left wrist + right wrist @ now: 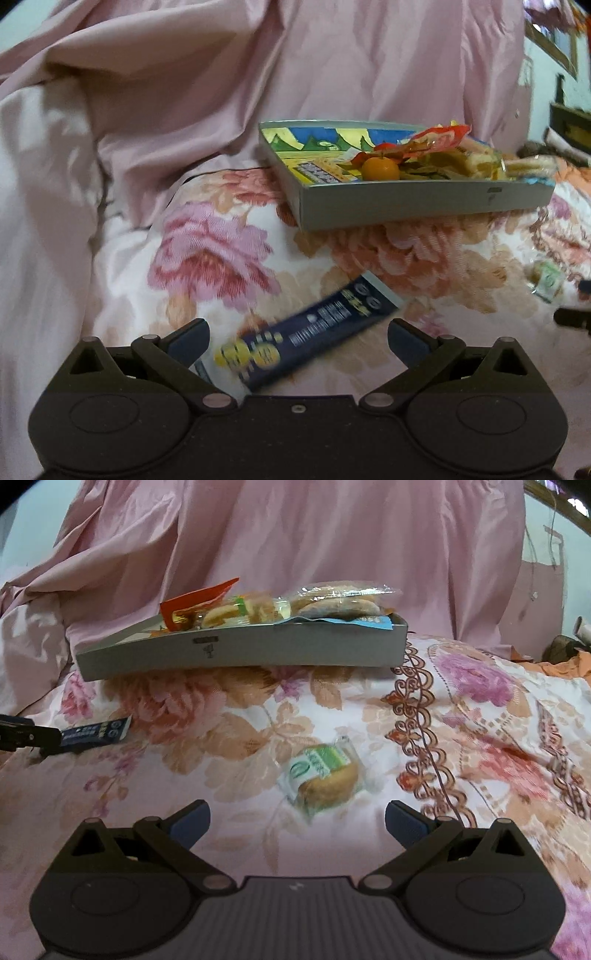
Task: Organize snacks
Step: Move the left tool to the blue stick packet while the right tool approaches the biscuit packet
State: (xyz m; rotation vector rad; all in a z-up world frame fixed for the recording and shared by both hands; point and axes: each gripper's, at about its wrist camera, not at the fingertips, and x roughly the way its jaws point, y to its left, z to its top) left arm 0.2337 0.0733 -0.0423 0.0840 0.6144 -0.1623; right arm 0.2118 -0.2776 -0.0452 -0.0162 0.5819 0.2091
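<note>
Snacks still loose on the floral bedspread (pixel 229 738) number two: one dark blue bar wrapper (pixel 306 332) and one green-labelled wrapped cake (pixel 325 775). I count one grey tray (pixel 406 203), at twelve o'clock from both, already piled with packets plus one small orange (pixel 380 168). My left gripper (pixel 297 341) has its jaws spread around the bar, not yet touching it; my right gripper (pixel 297 823) is likewise spread, the cake just ahead at twelve o'clock. I'd judge it best to square the left pads across the bar's narrow width before closing gently.
</note>
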